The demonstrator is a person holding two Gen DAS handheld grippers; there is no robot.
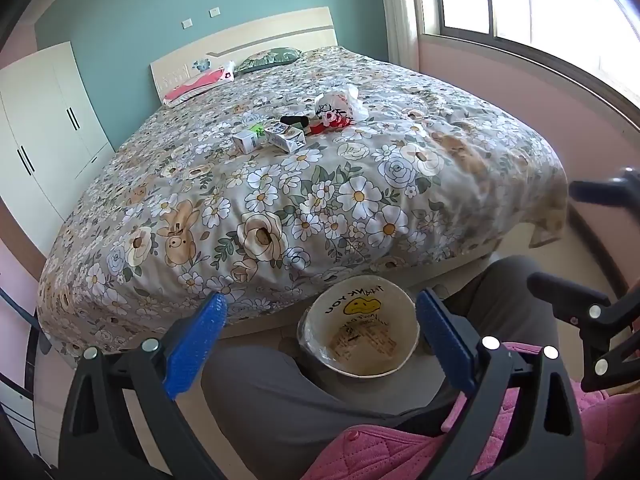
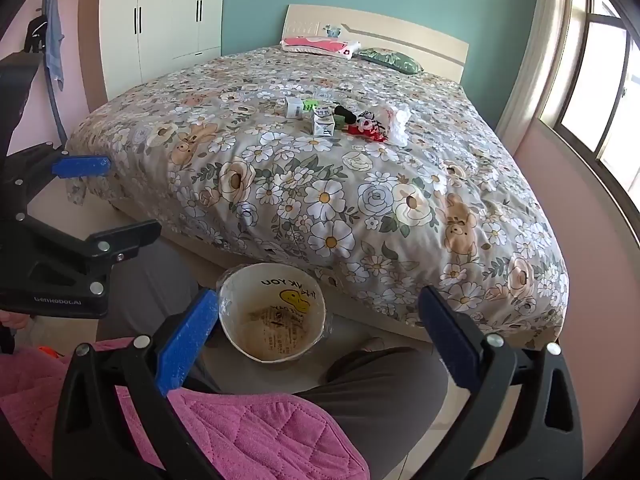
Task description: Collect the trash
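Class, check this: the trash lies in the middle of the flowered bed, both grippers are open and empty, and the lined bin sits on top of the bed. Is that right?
One thing is wrong: the lined bin stands on the floor at the foot of the bed, between the person's knees, as the left wrist view shows. The trash is mid-bed, and the left gripper and right gripper are open and empty.

The room is lit brightly by daylight from the window (image 1: 540, 4), whose panes are blown out to white glare. Soft shadows are cast under the foot of the bed (image 2: 360, 184). Straight lines are bent strongly by fisheye distortion, the corners are vignetted black, and mild blur is seen toward the edges.
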